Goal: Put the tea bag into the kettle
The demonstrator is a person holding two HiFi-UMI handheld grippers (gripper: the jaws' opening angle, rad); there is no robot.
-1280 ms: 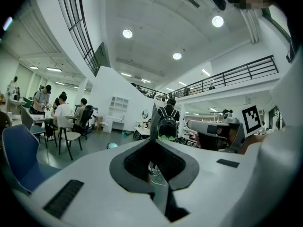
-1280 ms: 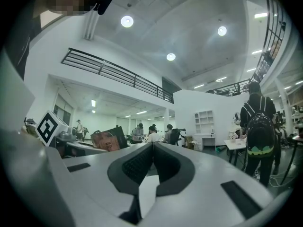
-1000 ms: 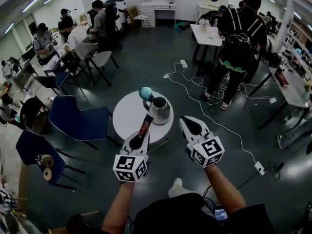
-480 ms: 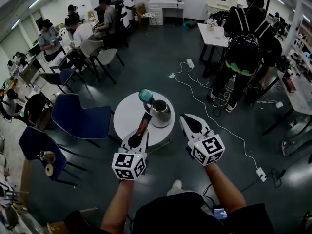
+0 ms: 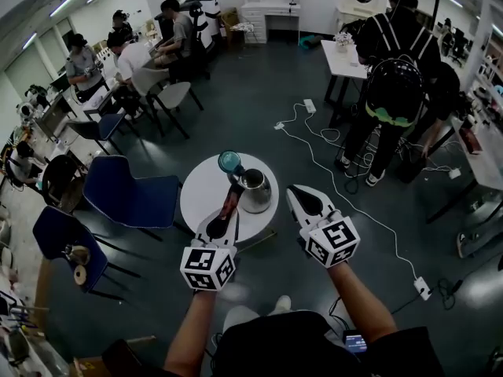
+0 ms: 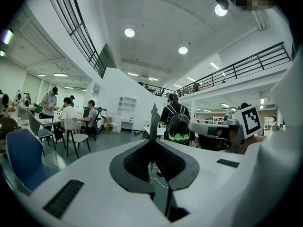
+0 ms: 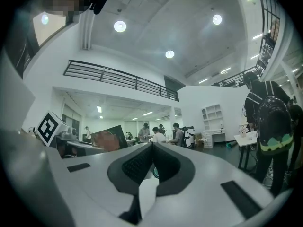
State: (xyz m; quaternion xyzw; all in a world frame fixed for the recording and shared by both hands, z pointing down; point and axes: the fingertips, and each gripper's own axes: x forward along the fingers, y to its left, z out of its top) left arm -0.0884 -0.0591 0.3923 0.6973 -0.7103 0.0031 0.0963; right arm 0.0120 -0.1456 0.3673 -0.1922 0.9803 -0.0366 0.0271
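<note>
A steel kettle [image 5: 256, 191] stands on a small round white table [image 5: 204, 199], and a teal lid [image 5: 230, 162] rests just behind it. My left gripper [image 5: 228, 214] is shut on a reddish tea bag packet [image 5: 233, 198], whose tip reaches over the table next to the kettle. In the left gripper view the packet [image 6: 154, 119] shows edge-on, sticking up from the closed jaws. My right gripper [image 5: 291, 190] hovers right of the kettle, shut and empty. The right gripper view shows its pads [image 7: 142, 162] pressed together, with the packet [image 7: 110, 140] off to the left.
Blue chairs [image 5: 126, 195] stand left of the table. White cables [image 5: 338, 179] and a power strip [image 5: 419, 288] lie on the dark floor to the right. A person with a backpack [image 5: 393, 77] stands at a white desk [image 5: 346, 57] behind. Several seated people are at the back left.
The table and kettle have drawn nearer to both grippers; the tea bag now overlaps the table edge beside the kettle. Both grippers have stayed shut.
</note>
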